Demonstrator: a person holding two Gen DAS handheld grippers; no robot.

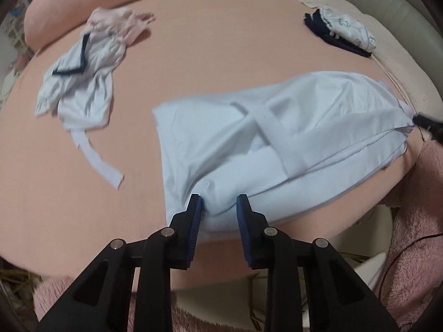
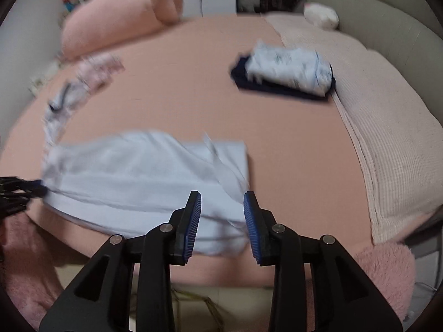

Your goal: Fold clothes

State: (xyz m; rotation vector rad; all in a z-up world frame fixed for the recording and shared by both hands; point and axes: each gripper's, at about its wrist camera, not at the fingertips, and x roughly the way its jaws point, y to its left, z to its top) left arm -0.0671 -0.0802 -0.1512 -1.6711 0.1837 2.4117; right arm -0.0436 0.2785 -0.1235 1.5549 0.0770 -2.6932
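Note:
A pale blue garment (image 1: 249, 149) lies partly folded on the pink bed sheet (image 1: 193, 55); it also shows in the right wrist view (image 2: 138, 182). My left gripper (image 1: 220, 197) is open, its fingers astride the garment's near corner. My right gripper (image 2: 223, 195) is open over the garment's near right edge. The right gripper shows at the garment's far right end in the left wrist view (image 1: 427, 126). The left gripper shows at the garment's left end in the right wrist view (image 2: 22, 189).
A crumpled white garment with dark trim (image 1: 80, 88) and a pink one (image 1: 121, 22) lie far left. A folded stack, pale blue on navy (image 2: 288, 74), sits far right. A pink bolster (image 2: 121, 16), a pale blanket (image 2: 387, 127) and fluffy pink fabric (image 2: 384, 271) border the bed.

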